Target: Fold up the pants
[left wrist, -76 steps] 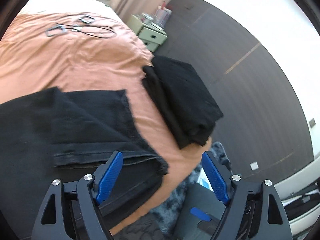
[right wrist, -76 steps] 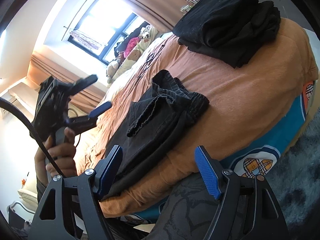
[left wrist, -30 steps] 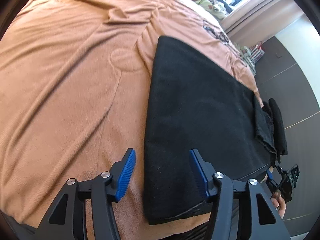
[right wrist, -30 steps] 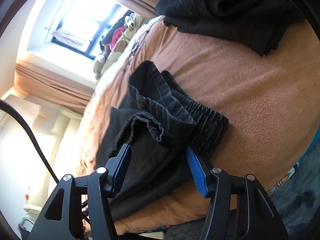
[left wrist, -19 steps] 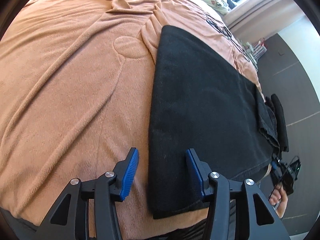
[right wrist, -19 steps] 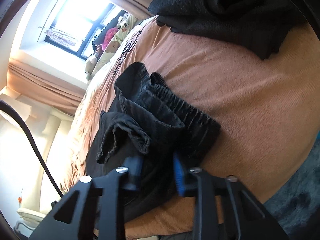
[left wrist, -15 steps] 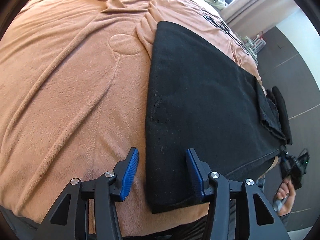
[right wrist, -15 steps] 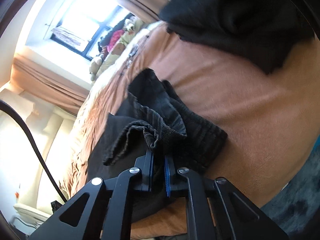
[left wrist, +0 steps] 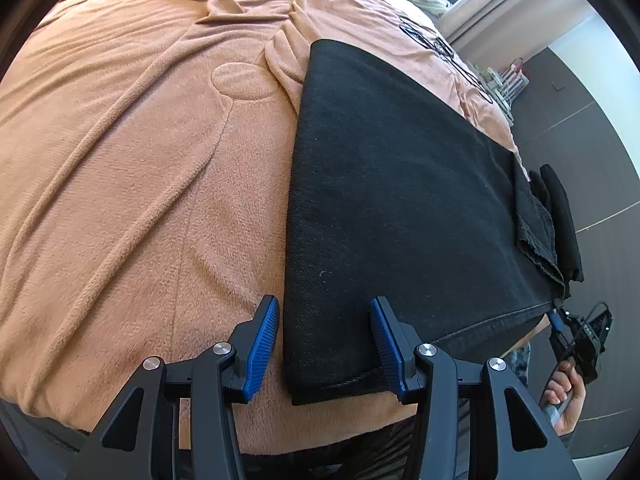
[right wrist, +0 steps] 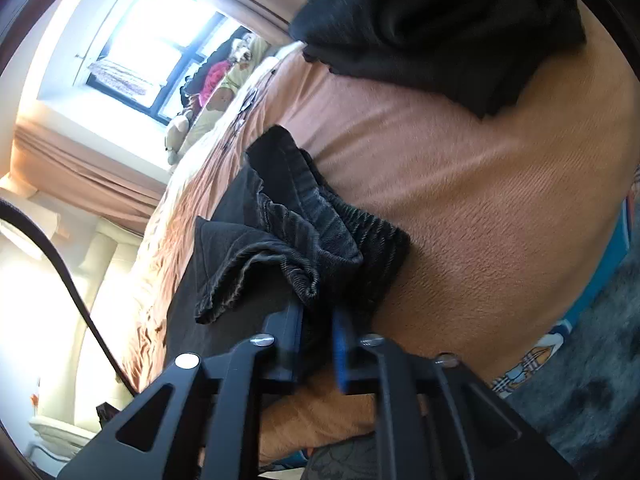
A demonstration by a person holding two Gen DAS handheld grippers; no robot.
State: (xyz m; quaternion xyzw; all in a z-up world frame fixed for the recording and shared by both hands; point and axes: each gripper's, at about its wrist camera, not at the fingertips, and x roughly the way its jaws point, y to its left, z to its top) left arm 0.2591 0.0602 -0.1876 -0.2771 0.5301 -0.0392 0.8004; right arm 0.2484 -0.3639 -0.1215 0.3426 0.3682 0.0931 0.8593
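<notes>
Black pants (left wrist: 392,184) lie flat and lengthwise on the orange bedspread (left wrist: 132,168). My left gripper (left wrist: 324,336) is open, its blue pads on either side of the near hem corner, just above the cloth. In the right wrist view the bunched waistband (right wrist: 320,236) of the pants sits at the bed's edge. My right gripper (right wrist: 318,344) is shut on the waistband cloth. The right gripper also shows small at the far end in the left wrist view (left wrist: 580,340).
A folded stack of black clothes (right wrist: 440,20) lies on the bed beyond the waistband, and shows in the left wrist view (left wrist: 560,216). The bed edge drops to a dark rug (right wrist: 592,412). Pillows and soft toys (right wrist: 224,80) sit by the window.
My right gripper has closed on the waistband. My left gripper moved from near the waistband to the hem end and has narrowed slightly around the corner.
</notes>
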